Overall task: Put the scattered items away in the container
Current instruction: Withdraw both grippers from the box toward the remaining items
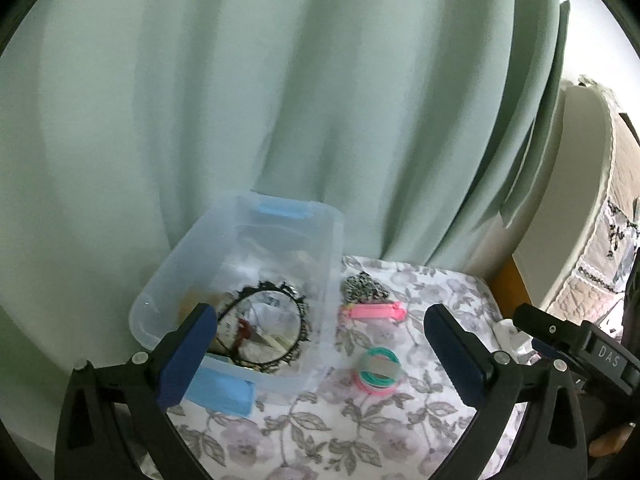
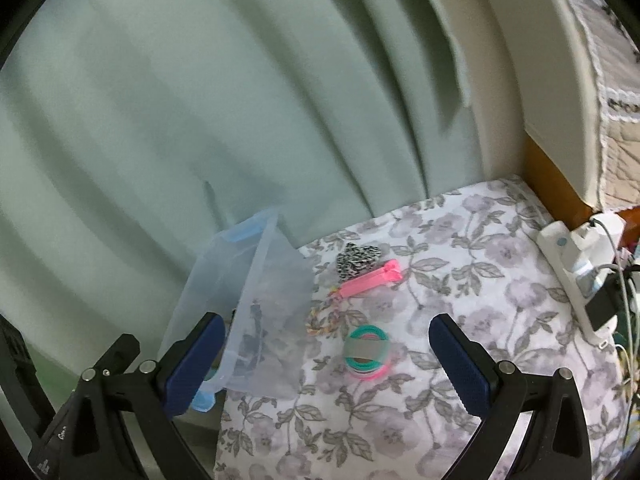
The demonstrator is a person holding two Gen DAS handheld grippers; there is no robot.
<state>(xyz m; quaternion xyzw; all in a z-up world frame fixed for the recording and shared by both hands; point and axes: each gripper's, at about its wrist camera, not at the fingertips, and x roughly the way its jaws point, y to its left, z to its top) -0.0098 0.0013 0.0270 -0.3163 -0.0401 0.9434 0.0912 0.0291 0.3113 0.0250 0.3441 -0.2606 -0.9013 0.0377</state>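
A clear plastic container (image 1: 334,248) with blue latches stands at the table's left edge. Inside it lies a round mirror with a black lace frame (image 1: 272,326). To its right on the floral cloth lie a pink clip (image 1: 374,312), a black-and-white patterned hair tie (image 1: 362,287) and a bundle of coloured hair bands (image 1: 379,371). My left gripper (image 1: 320,354) is open and empty, above the container's near right corner. My right gripper (image 2: 326,360) is also open and empty, with the hair bands (image 2: 367,352) between and beyond its fingers. The container (image 2: 276,264), the clip (image 2: 370,278) and the hair tie (image 2: 356,260) show there too.
A pale green curtain (image 1: 280,100) hangs behind the table. A white power strip with plugs and cables (image 2: 580,268) lies at the table's right edge. A bed with a quilt (image 1: 616,240) stands to the right. The right gripper's body (image 1: 580,348) shows in the left wrist view.
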